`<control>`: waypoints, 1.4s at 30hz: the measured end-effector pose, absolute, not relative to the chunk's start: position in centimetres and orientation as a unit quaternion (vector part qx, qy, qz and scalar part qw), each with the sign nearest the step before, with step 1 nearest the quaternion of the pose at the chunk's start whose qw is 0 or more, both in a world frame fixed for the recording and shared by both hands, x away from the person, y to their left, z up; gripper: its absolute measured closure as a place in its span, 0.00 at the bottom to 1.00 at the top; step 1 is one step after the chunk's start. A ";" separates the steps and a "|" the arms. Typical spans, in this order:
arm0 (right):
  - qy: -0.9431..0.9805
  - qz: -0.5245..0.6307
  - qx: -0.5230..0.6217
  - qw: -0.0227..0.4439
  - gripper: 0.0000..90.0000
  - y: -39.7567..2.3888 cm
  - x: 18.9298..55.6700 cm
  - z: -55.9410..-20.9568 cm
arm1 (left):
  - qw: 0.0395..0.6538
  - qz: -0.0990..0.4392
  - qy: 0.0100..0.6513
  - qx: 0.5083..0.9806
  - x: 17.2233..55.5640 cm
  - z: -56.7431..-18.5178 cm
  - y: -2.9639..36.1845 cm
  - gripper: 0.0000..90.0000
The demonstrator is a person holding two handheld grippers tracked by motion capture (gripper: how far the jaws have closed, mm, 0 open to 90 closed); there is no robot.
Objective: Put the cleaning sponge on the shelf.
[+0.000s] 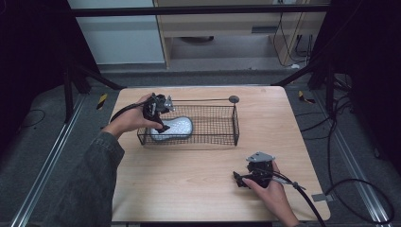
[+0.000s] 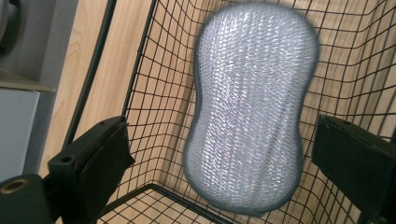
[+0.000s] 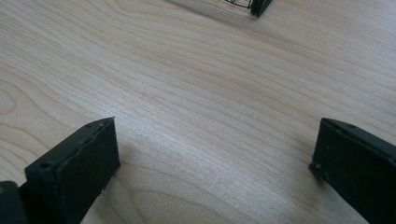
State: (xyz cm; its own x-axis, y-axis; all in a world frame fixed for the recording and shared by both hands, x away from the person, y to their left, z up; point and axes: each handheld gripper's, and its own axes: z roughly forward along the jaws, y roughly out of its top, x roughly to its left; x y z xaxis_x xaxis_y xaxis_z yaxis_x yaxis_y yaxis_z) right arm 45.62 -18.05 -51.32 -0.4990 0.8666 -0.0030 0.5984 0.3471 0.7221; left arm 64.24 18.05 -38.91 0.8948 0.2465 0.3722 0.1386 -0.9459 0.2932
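Observation:
A silvery-grey peanut-shaped sponge (image 1: 172,128) (image 2: 252,116) lies in the left end of a black wire basket (image 1: 215,126) (image 2: 159,88) on the wooden table (image 1: 198,175). My left gripper (image 1: 161,124) (image 2: 219,158) hangs over the basket's left end, open, its jaws on either side of the sponge's near end without touching it. My right gripper (image 1: 238,178) (image 3: 212,163) rests low over the table near the front right, open, with bare wood between its jaws.
A corner of the basket (image 3: 257,7) shows at the top of the right gripper view. A thin black rod with a round end (image 1: 233,99) lies behind the basket. Cables trail off the table's right side.

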 end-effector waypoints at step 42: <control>0.797 0.339 0.459 0.198 0.01 -18.1 45.6 -51.3 | 0.203 0.245 0.148 0.937 59.6 -35.7 17.6 0.11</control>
State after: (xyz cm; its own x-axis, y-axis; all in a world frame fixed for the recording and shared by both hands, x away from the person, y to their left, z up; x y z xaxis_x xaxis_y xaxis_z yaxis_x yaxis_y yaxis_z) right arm 45.61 -18.08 -51.32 -0.5013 0.8653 -0.0041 0.5971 0.3494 0.7221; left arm 59.57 17.56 -35.67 0.8369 0.3757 0.3982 0.1772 -0.8741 0.4523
